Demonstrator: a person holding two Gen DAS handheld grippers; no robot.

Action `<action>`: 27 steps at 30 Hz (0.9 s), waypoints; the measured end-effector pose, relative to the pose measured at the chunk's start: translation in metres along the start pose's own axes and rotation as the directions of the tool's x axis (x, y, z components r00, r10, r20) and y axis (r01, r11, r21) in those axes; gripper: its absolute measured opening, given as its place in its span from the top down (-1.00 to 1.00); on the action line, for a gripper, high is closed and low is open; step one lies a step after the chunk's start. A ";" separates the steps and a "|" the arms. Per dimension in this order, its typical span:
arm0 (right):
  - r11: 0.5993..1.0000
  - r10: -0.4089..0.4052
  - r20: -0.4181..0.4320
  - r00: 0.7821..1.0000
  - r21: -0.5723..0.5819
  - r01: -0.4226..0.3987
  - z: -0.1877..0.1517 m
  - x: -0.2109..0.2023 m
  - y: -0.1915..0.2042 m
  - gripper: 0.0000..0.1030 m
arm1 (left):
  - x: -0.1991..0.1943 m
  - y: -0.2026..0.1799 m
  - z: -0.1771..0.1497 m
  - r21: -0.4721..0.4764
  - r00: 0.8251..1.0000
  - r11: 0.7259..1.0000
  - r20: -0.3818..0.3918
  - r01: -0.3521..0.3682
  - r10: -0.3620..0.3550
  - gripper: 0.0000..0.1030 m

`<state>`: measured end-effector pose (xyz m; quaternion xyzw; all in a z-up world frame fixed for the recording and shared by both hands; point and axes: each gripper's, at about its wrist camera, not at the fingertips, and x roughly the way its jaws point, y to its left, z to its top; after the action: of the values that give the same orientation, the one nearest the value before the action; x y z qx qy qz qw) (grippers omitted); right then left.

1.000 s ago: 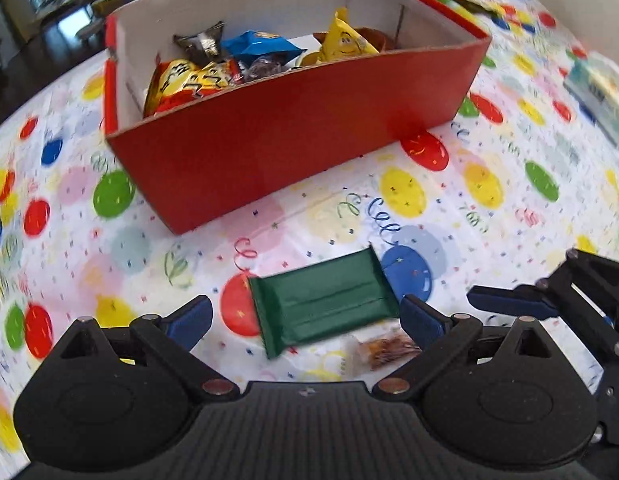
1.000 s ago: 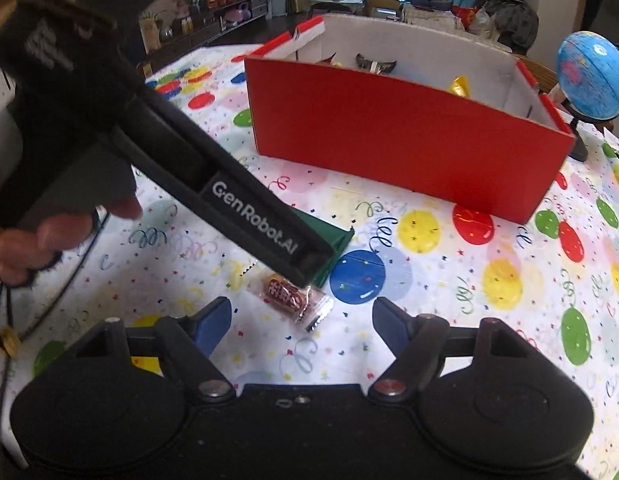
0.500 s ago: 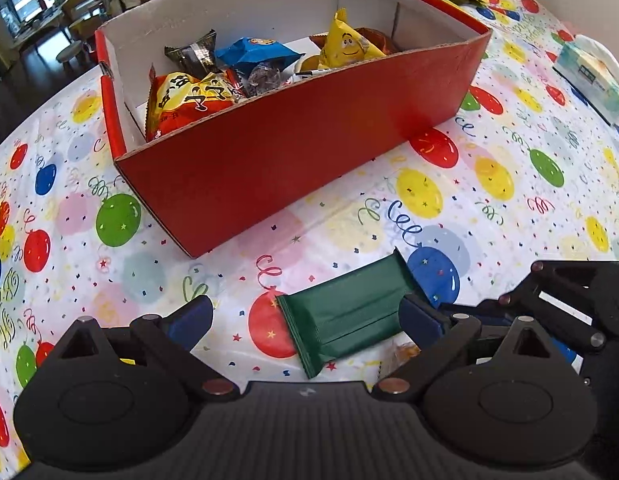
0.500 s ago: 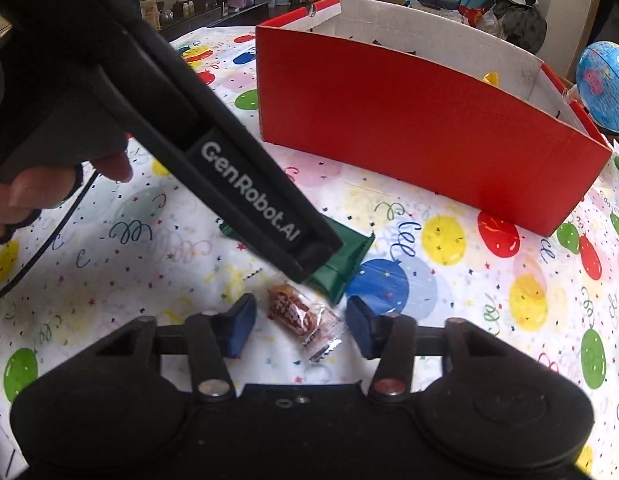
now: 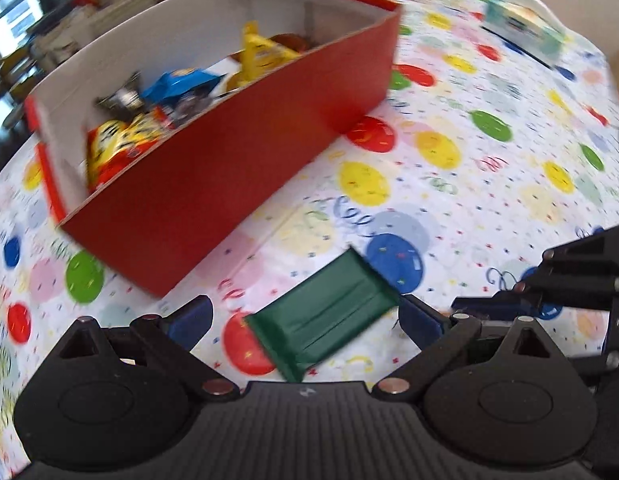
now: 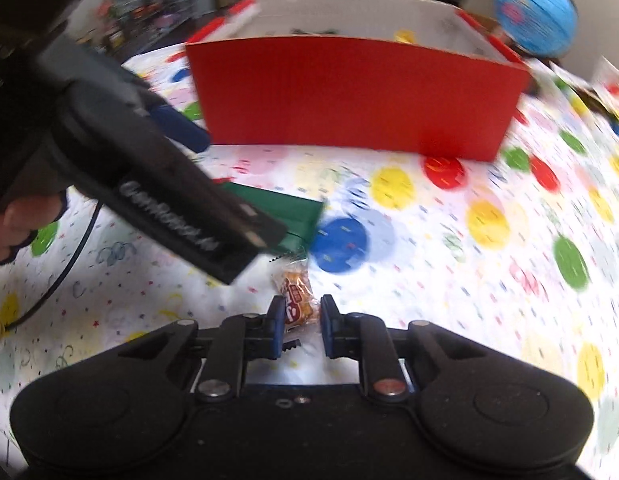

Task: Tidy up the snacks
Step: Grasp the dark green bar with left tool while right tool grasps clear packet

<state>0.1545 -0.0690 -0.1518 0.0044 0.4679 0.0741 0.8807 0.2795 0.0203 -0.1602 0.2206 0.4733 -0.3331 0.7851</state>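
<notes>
Here my right gripper (image 6: 300, 322) had its blue-padded fingers pressed onto a small clear-wrapped orange candy (image 6: 295, 296), just at 6 o'clock of the flat dark green foil snack bar (image 5: 323, 316). My left gripper (image 5: 305, 322) stood wide, its jaws on either side of that green bar lying on the balloon-print tablecloth (image 5: 489, 184). At 11 o'clock of the bar sat the long red cardboard box (image 5: 229, 176), with yellow, blue and silver snack packets (image 5: 157, 112) inside

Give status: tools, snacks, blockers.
Left tool open around green bar. Right tool shut on small candy. Red box ahead, path unobstructed.
</notes>
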 end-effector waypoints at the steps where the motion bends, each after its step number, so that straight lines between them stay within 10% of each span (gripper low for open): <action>1: 1.000 -0.005 -0.002 1.000 0.023 0.005 -0.002 -0.001 -0.002 0.68 | 0.002 -0.003 0.000 0.014 1.000 1.000 0.000 0.012 -0.012 -0.94; 16: 0.976 -0.179 0.047 0.983 0.135 0.172 -0.007 -0.002 0.004 0.68 | 0.031 0.006 -0.006 0.045 0.996 0.997 -0.065 0.057 -0.054 -0.85; 27: 0.953 -0.200 0.070 0.977 0.245 0.178 -0.011 -0.012 -0.018 0.68 | 0.012 -0.006 -0.019 -0.096 0.998 0.995 -0.056 0.013 -0.019 -0.16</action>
<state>0.1414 -0.0893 -0.1493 0.0683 0.4297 -0.0674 0.8979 0.2674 0.0249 -0.1803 0.1881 0.5125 -0.3099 0.7784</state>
